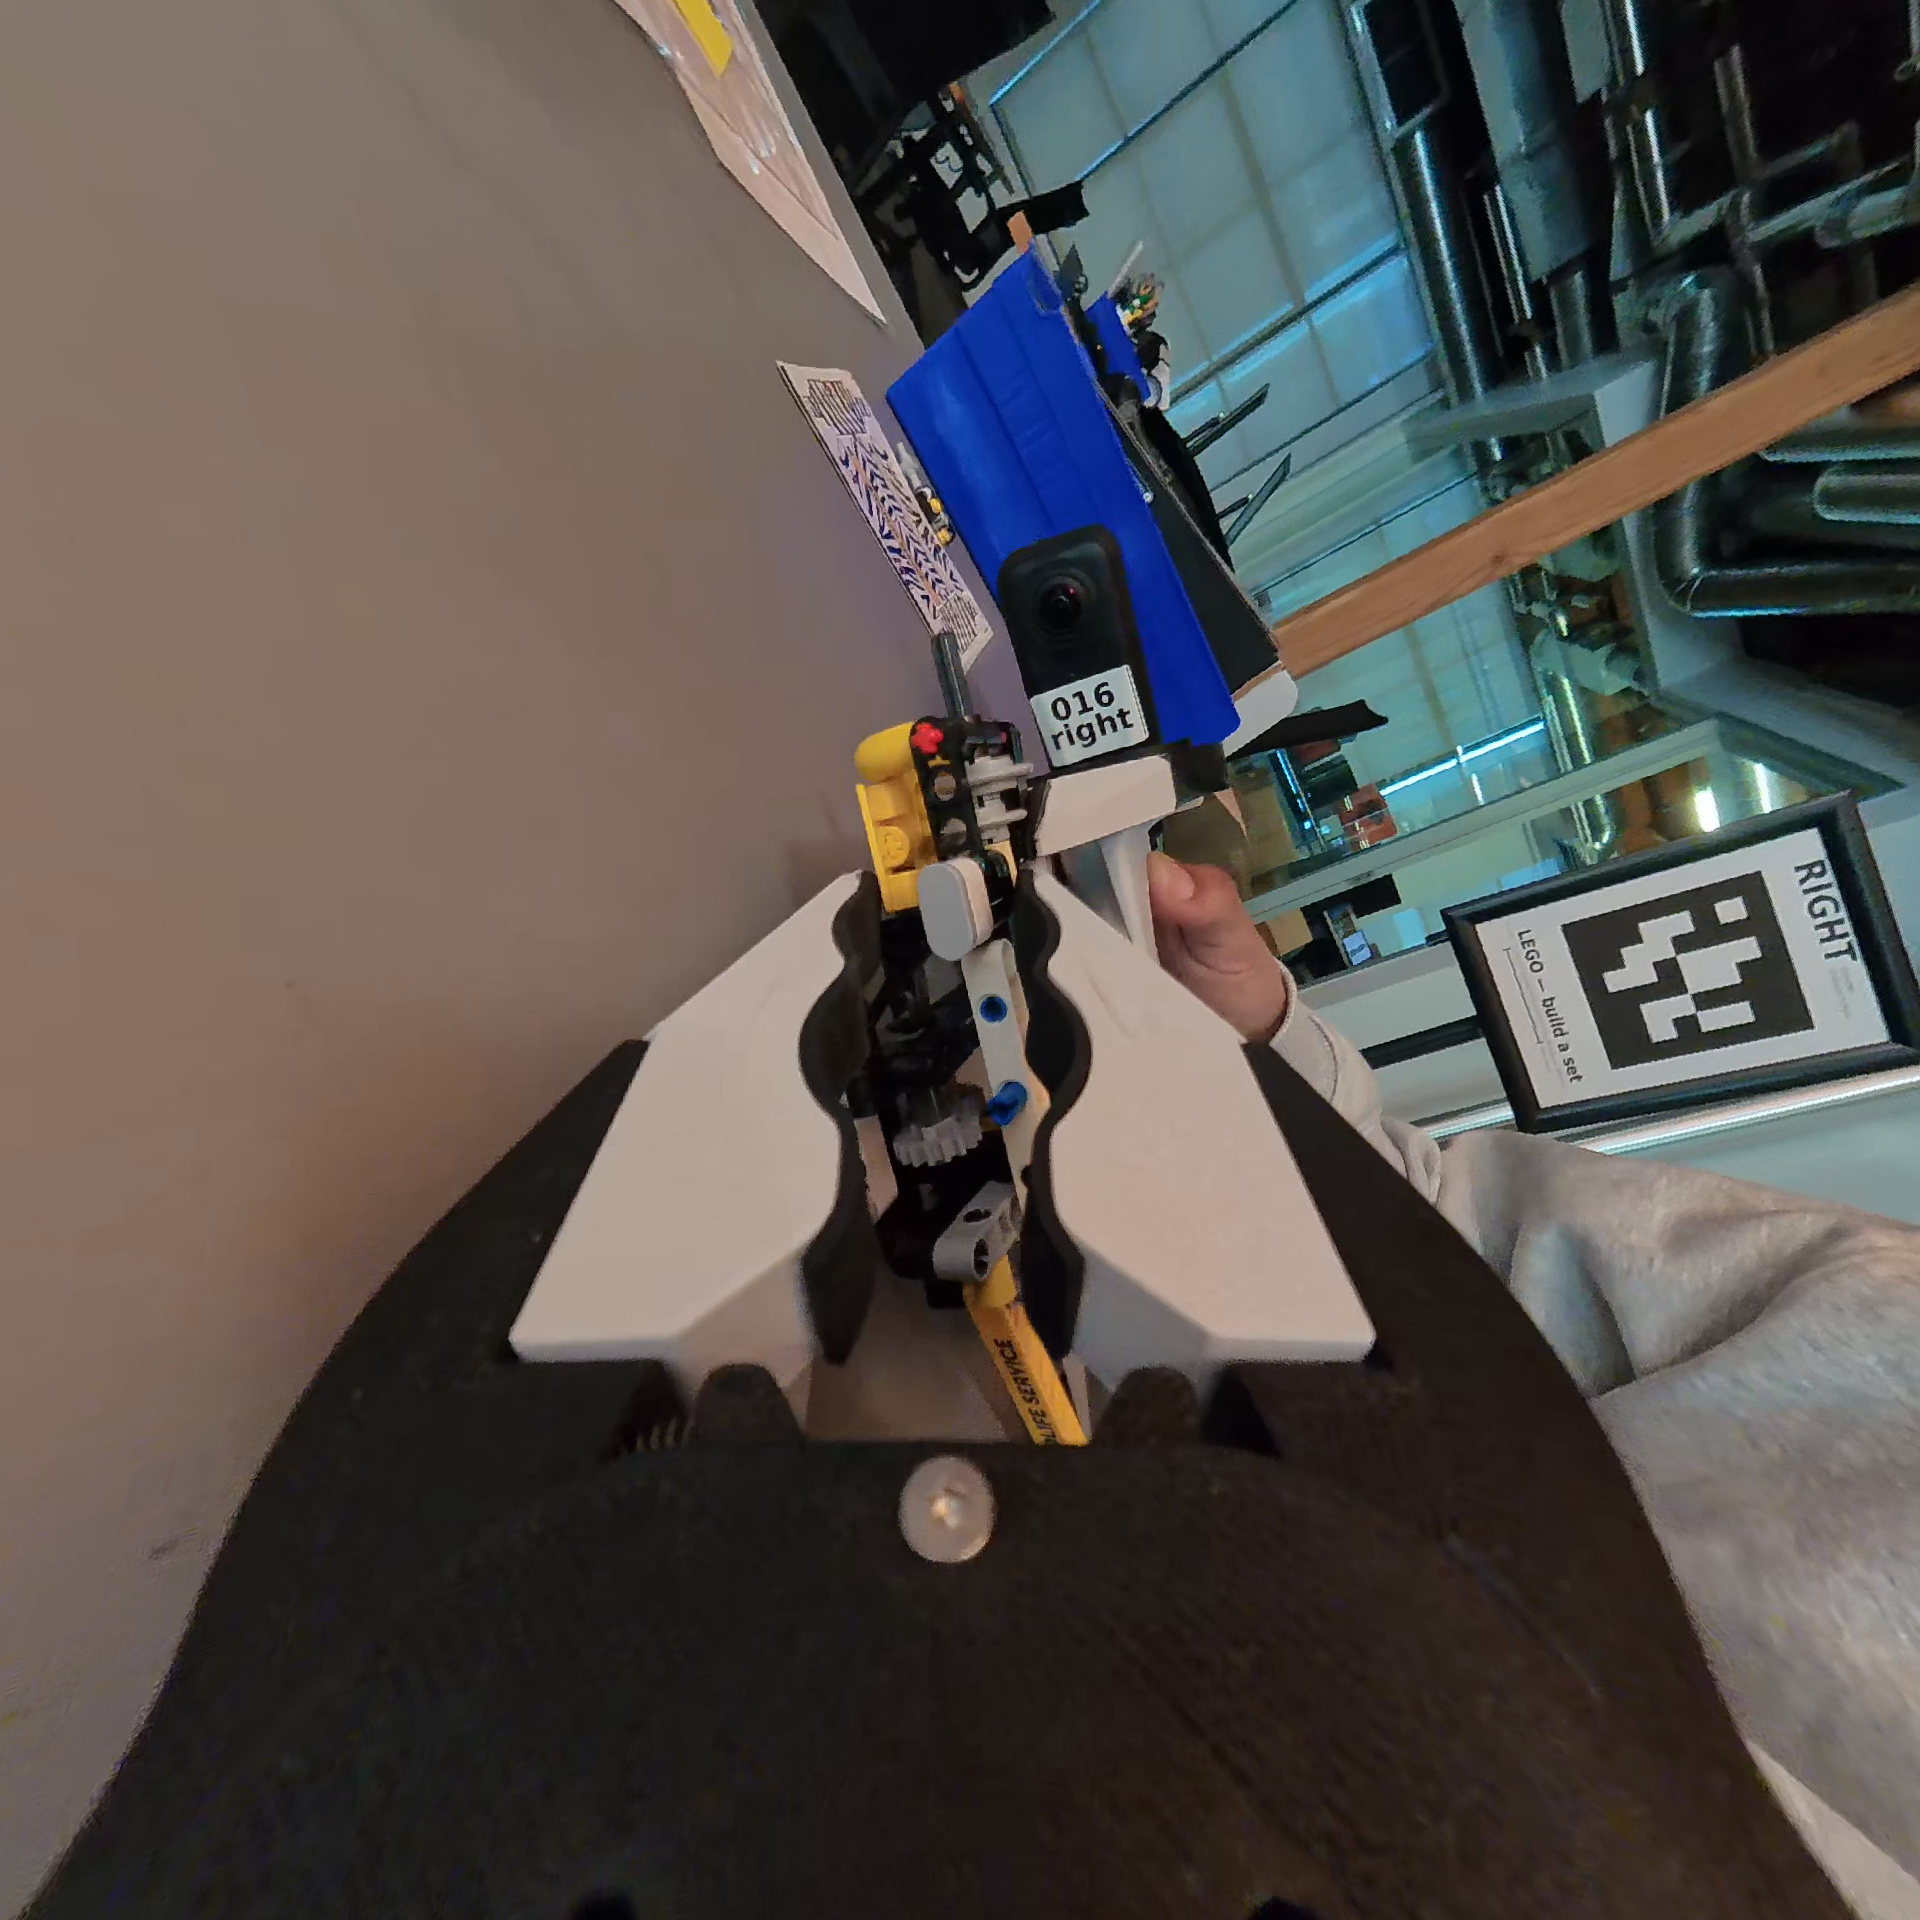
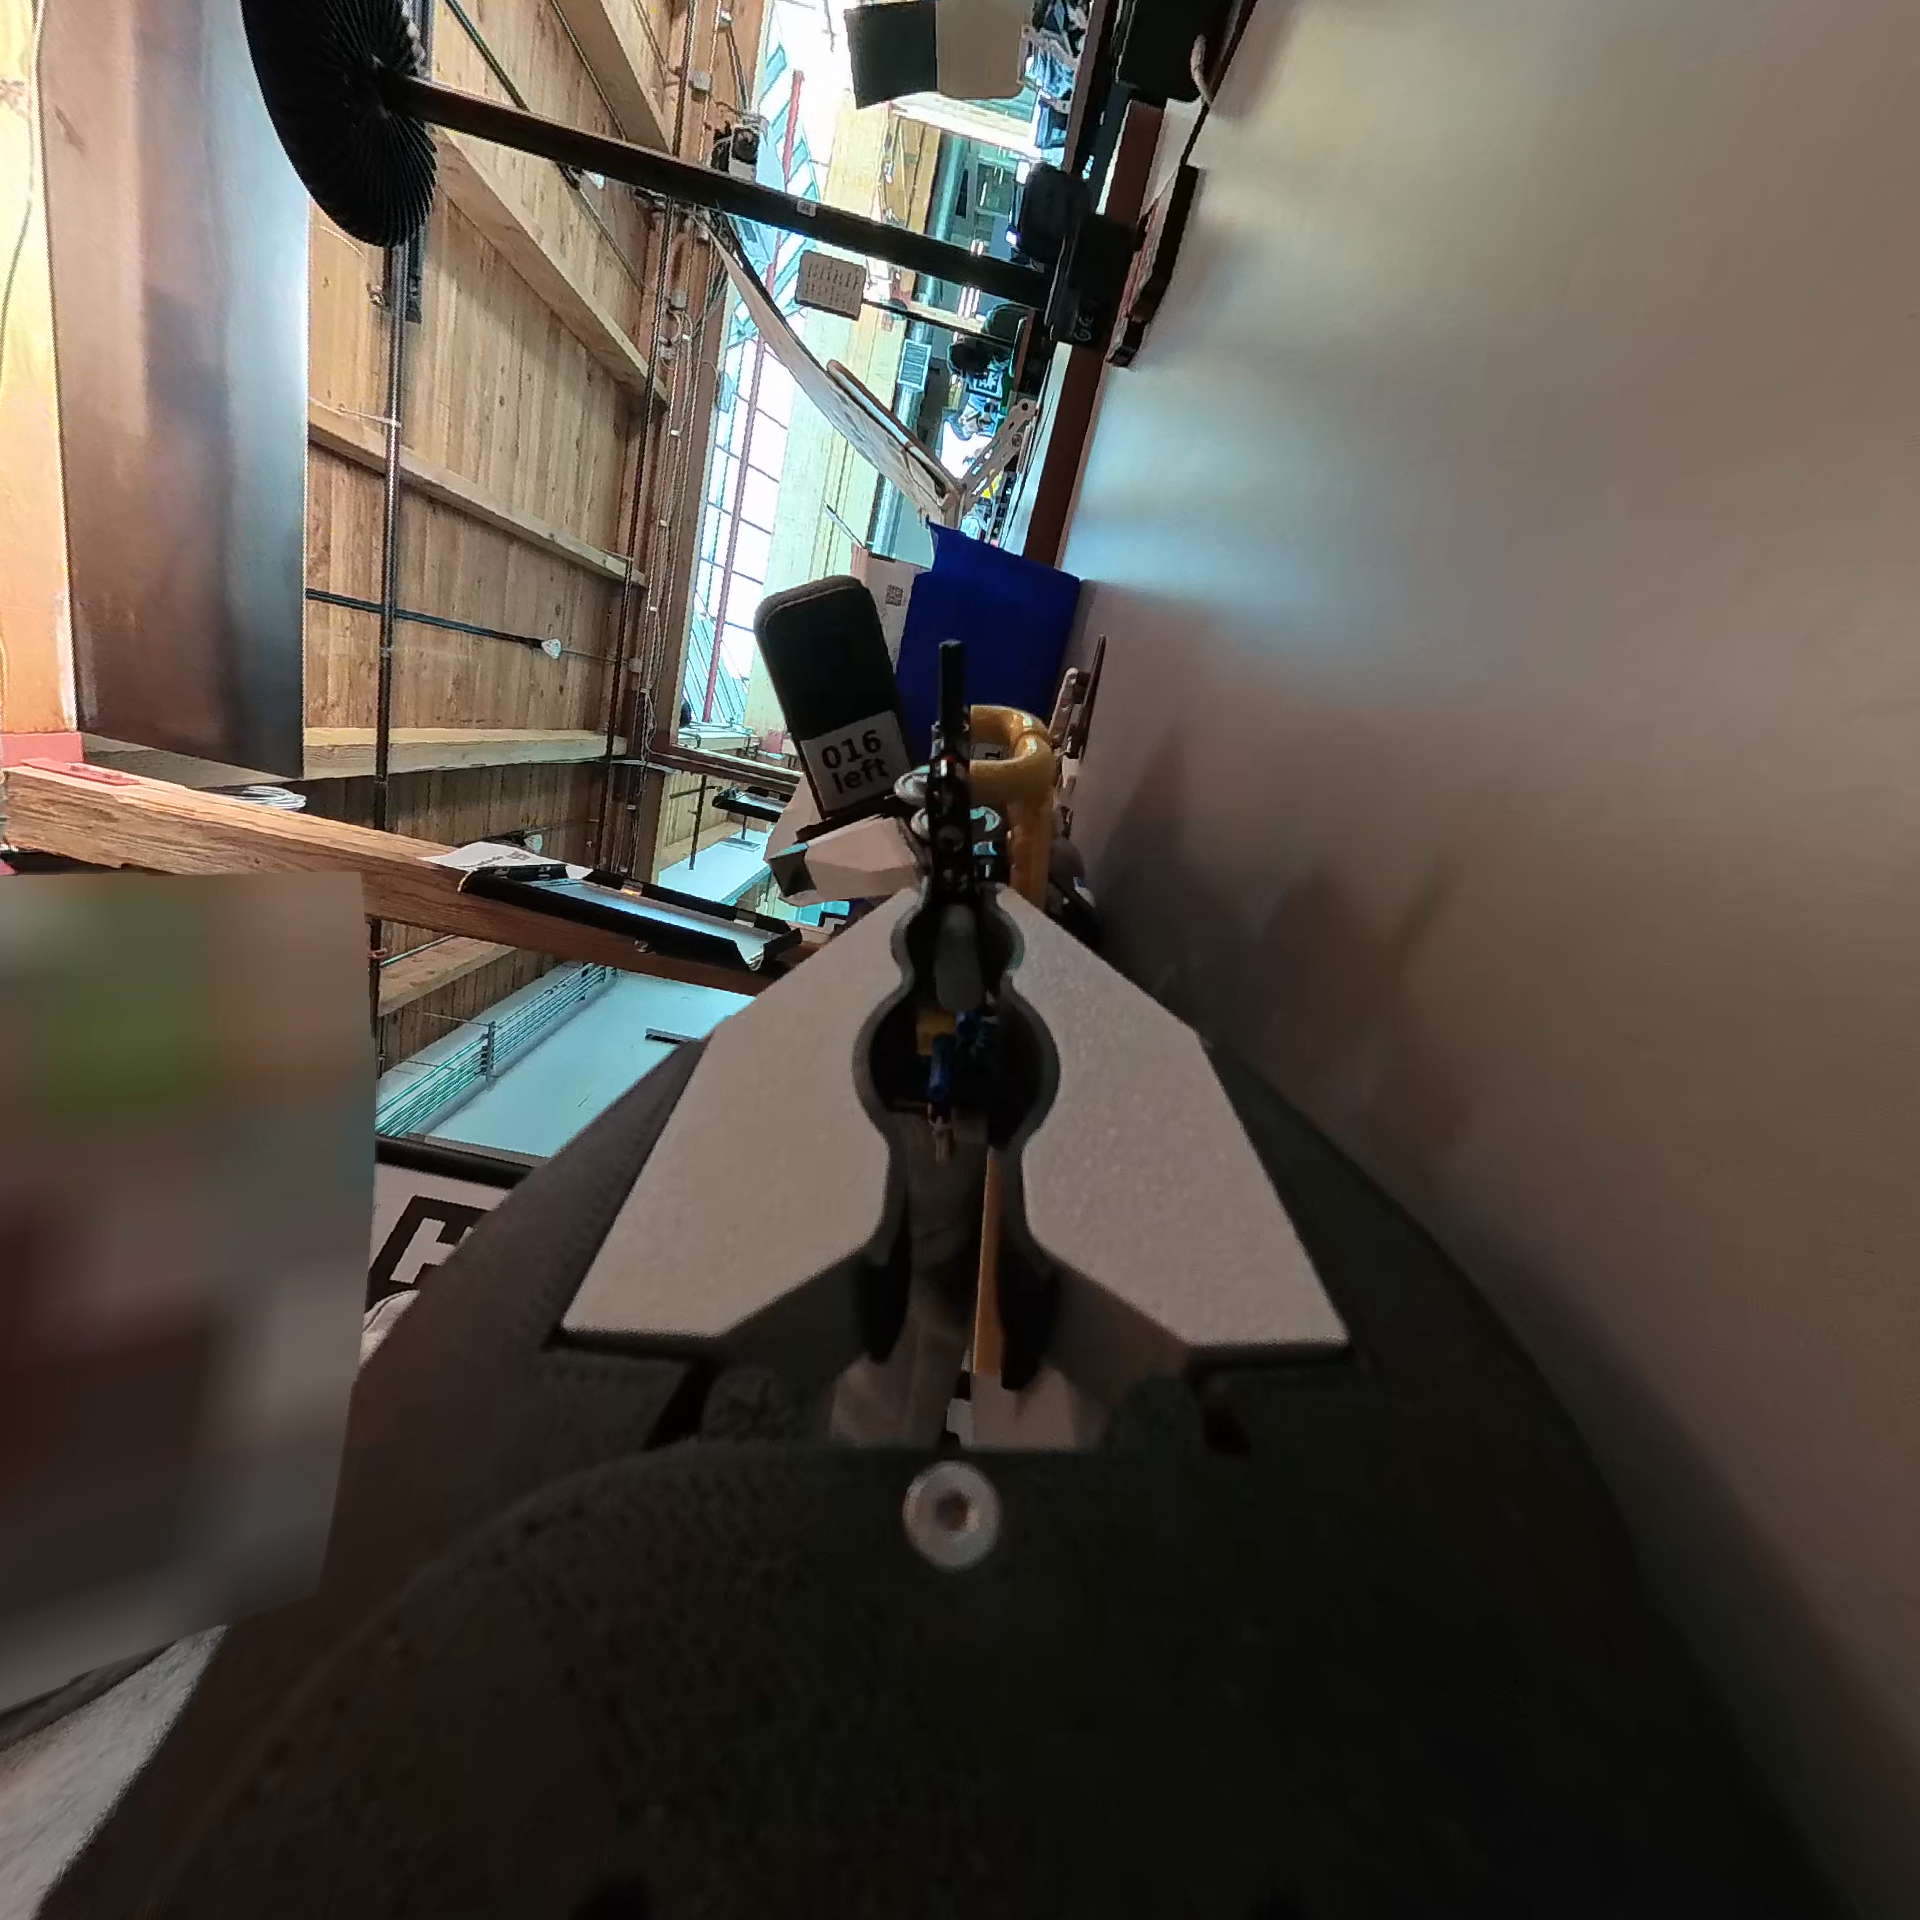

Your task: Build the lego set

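Gripping lego model [image 1: 940, 997] from both ends above table [image 1: 364, 727]: left gripper [image 1: 940, 1039] and right gripper [image 2: 951, 997] clamped on it. Light, rigid, joints fragile; hold frame, not axle [image 1: 948, 675].

The lego model [image 1: 940, 997] sat clamped between the left gripper [image 1: 940, 904] fingers, above the table [image 1: 416, 727]. The right gripper [image 1: 1081, 821] met the model's far end. Beyond lay a patterned sheet [image 1: 894, 499]; a framed sign [image 1: 1683, 977] stood off to the side.
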The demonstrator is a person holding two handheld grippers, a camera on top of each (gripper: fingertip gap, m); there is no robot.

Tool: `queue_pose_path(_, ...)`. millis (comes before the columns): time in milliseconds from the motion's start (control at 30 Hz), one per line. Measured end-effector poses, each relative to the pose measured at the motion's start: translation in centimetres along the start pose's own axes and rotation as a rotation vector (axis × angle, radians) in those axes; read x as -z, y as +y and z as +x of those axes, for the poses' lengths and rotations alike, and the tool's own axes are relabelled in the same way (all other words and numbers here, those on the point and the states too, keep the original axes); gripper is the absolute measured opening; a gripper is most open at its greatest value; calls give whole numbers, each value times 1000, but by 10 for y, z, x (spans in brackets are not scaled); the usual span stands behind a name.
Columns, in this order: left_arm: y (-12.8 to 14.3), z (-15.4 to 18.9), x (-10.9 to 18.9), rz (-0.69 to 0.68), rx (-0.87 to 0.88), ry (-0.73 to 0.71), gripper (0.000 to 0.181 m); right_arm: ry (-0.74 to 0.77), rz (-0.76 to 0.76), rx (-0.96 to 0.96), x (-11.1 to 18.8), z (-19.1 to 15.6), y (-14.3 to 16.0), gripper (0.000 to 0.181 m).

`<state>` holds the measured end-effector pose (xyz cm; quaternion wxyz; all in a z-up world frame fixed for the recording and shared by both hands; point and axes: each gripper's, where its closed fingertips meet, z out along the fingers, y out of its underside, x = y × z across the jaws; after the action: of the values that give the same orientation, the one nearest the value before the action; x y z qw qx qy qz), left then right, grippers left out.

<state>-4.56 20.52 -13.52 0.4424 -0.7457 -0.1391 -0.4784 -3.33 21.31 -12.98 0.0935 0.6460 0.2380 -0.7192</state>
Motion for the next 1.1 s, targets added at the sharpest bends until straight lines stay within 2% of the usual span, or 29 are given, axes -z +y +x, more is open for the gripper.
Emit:
queue_pose_path(533, 3, 0, 2, -26, -43, -3, 26, 0, -30, 4, -2, 0, 4, 6)
queue_pose_path(633, 3, 1, 0, -27, -21, 13, 36, -1, -39, 5, -2, 0, 5, 6)
queue_pose_path(767, 3, -1, -1, -25, -14, 5, 33, -3, -39, 4, -2, 0, 5, 5)
queue_pose_path(867, -1, 0, 2, -1, 12, 26, 24, -3, -35, 6, -2, -1, 4, 6)
queue_pose_path(1100, 3, 0, 0, -32, 10, 25, 24, 14, -28, 19, 1, 1, 1, 6)
